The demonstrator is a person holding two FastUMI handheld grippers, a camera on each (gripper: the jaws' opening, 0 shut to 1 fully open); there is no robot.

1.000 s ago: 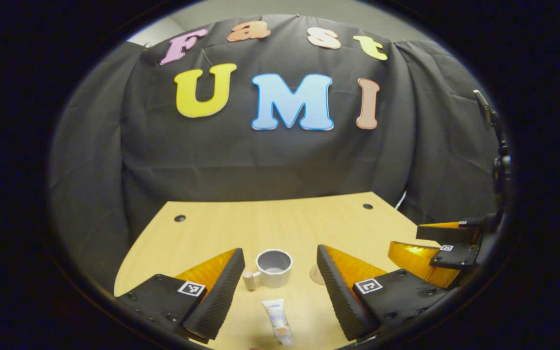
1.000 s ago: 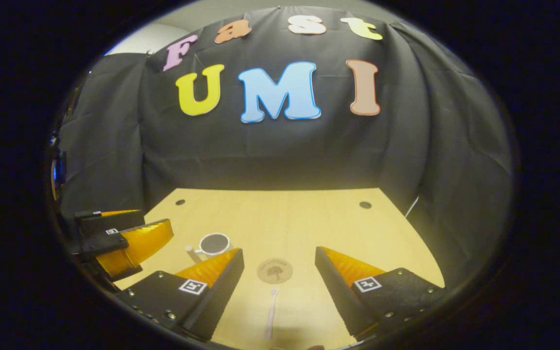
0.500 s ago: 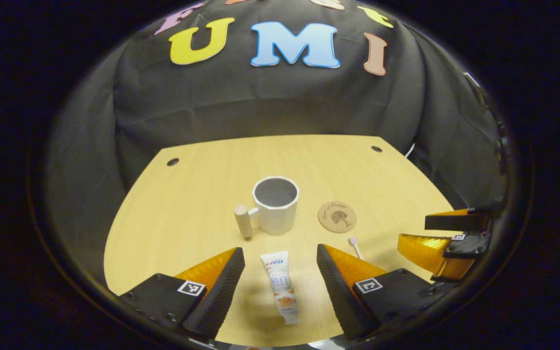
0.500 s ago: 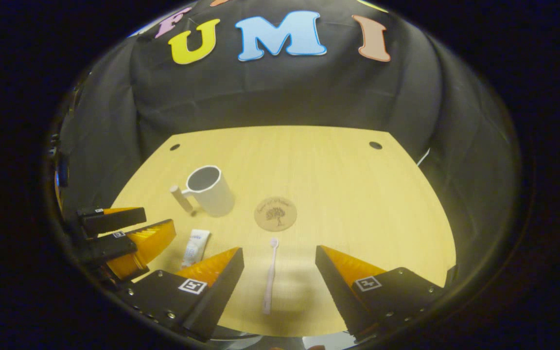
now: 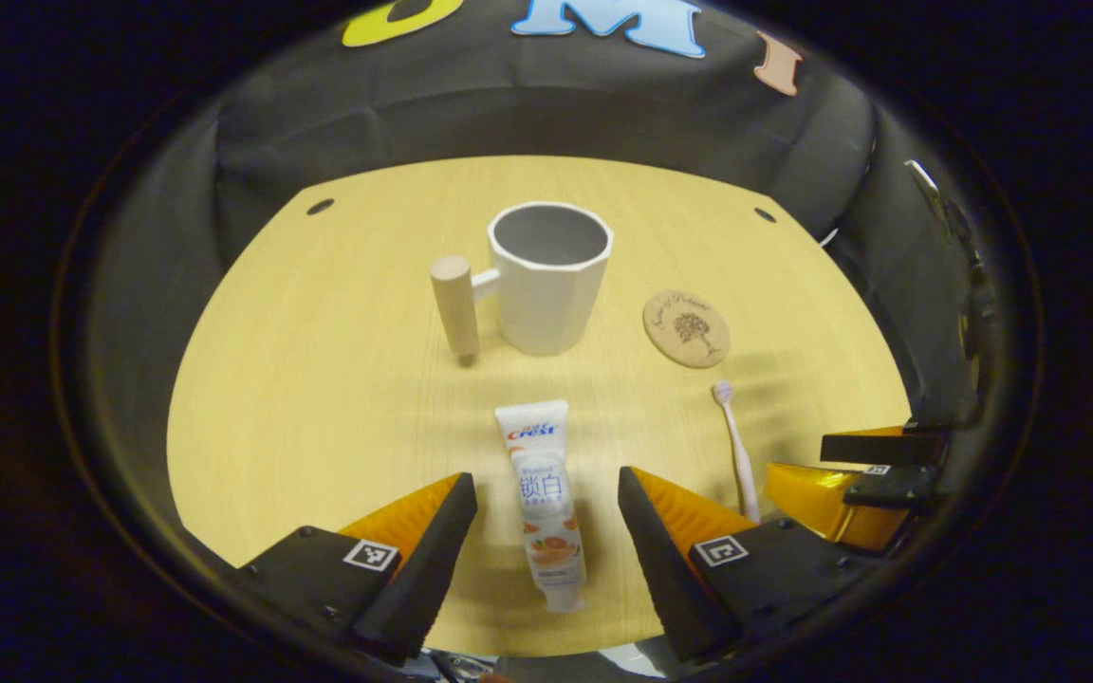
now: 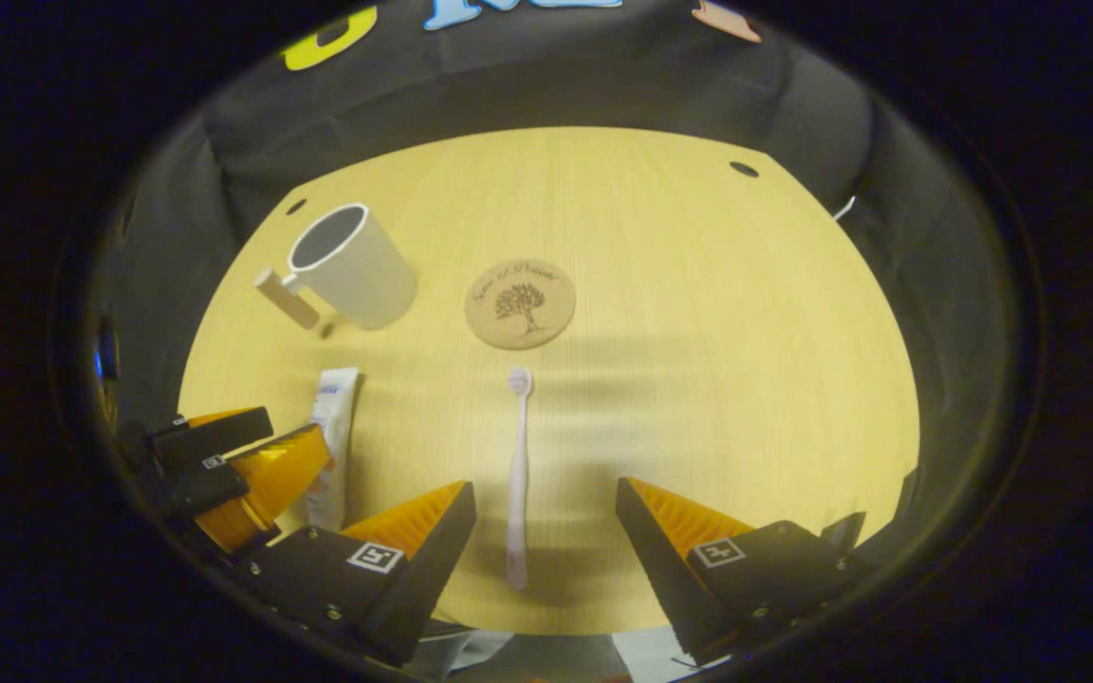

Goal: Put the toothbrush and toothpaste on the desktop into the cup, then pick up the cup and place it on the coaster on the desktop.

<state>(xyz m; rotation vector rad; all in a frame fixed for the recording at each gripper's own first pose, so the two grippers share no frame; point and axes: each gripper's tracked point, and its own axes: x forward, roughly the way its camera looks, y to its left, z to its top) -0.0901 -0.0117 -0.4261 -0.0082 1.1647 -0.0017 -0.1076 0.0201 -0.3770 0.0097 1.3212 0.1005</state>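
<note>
A white cup with a wooden peg handle stands upright on the wooden desktop, empty. A white toothpaste tube lies flat in front of it, reaching in between the fingers of my open left gripper. A round cork coaster lies right of the cup. The pale toothbrush lies lengthwise, head toward the coaster, its handle between the fingers of my open right gripper. Both grippers hover above the near desk edge. The cup and tube sit to the left in the right gripper view.
The right gripper shows at the lower right of the left gripper view, beside the toothbrush. The left gripper shows at the lower left of the right gripper view. Two small dark holes mark the far desk corners. Black cloth surrounds the desk.
Both grippers have tilted downward and risen, so the desktop now shows from above. The toothpaste and toothbrush have come between their open fingers. No object has moved.
</note>
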